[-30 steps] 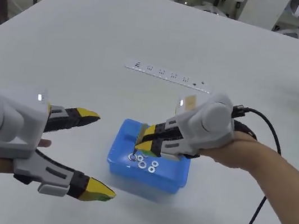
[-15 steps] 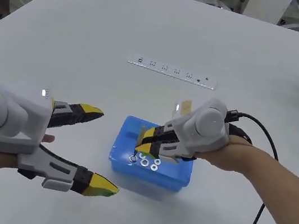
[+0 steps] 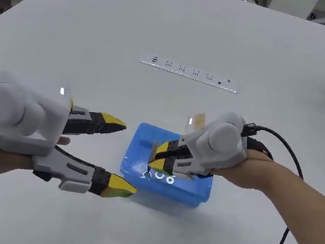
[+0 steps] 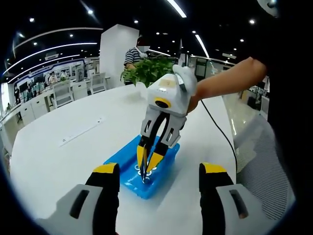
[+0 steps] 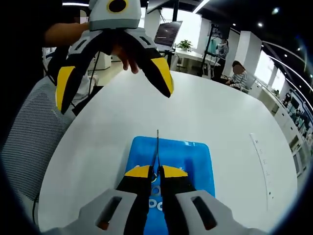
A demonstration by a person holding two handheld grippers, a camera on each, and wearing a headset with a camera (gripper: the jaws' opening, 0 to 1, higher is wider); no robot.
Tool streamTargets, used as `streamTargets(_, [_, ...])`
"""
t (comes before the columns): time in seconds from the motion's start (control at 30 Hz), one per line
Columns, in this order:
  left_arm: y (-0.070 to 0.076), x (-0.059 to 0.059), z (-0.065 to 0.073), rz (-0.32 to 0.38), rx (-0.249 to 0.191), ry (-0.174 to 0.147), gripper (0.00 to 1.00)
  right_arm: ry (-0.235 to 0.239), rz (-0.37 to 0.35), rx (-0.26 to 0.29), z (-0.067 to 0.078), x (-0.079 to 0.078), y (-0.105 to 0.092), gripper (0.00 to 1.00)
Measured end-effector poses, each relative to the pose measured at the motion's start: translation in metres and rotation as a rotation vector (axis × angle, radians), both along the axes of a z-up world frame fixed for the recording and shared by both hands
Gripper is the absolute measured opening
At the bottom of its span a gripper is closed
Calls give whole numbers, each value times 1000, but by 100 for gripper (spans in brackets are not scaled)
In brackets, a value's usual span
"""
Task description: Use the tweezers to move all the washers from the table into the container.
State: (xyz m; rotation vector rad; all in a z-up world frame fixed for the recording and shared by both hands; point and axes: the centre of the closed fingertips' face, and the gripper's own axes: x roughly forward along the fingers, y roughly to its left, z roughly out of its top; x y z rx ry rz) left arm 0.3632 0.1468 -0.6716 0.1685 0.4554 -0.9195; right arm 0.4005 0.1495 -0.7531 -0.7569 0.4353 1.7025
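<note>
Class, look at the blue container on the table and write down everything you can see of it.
The blue container is a shallow, rectangular, open-topped tray, plastic by its look, flat on the white table. Several small metal washers lie inside. The right gripper hangs over it, tongs shut on tweezers that point into it; whether they touch it is unclear. The left gripper is open beside it, apart.

Left tongs [image 3: 126,156] flank the container [image 3: 191,191]; power strip [image 3: 188,75] lies well beyond.
</note>
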Motion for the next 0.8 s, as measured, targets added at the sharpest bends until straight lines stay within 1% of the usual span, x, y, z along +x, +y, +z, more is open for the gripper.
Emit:
streamTargets(0.13, [-3,6,-2,-23,8,-4,60,2,2,3,-1,-1,1,8])
streamTargets(0.23, [-3,13,-4,-37,35,-11,53,-3,8,1,-1,-1,2,8])
streamTargets(0.3, [-4,15,-4,-46,41,-12,49,-4,10,0,-1,-1,2,8])
streamTargets(0.43, [-5,21,-3,-68,54,-26,40,-4,12,0,-1,-1,3,8])
streamTargets(0.53, [-6,25,-5,-83,70,-33,34,-5,13,1,-1,-1,2,8])
streamTargets(0.63, [-8,27,-6,-101,81,-36,29,-5,13,0,-2,-1,2,8])
streamTargets(0.8, [-13,30,-11,-124,96,-40,25,-7,16,-2,-1,0,1,8])
